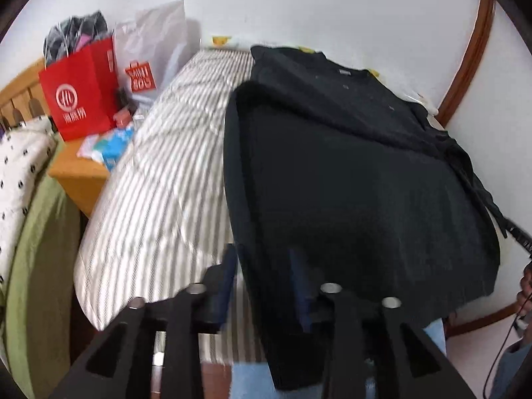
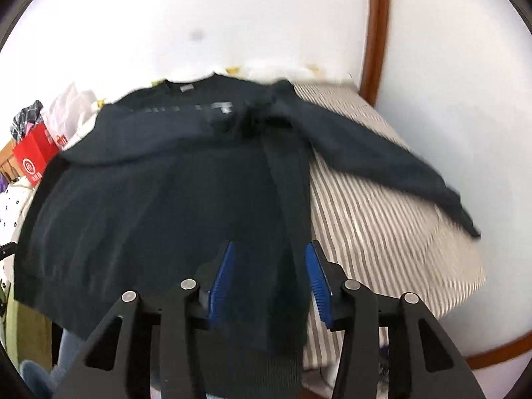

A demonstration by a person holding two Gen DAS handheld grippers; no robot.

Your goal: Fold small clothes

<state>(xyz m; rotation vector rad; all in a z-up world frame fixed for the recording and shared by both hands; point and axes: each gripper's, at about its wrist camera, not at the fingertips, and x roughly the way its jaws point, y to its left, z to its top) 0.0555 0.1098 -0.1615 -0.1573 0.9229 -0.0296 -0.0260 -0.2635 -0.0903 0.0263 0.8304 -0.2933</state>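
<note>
Black sweater (image 2: 159,206) lies spread on the striped bed (image 2: 382,232), one sleeve folded across its body, the other (image 2: 382,166) trailing off its far side; left tongs (image 1: 266,282) and right tongs (image 2: 271,276) stand released over its hem, most folds remaining

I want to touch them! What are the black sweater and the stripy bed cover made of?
The black sweater looks like soft, matte knit, probably cotton or wool: its hem is ribbed. The striped bed cover looks like thin woven cotton with a slight sheen, though blur leaves that unsure.
</note>
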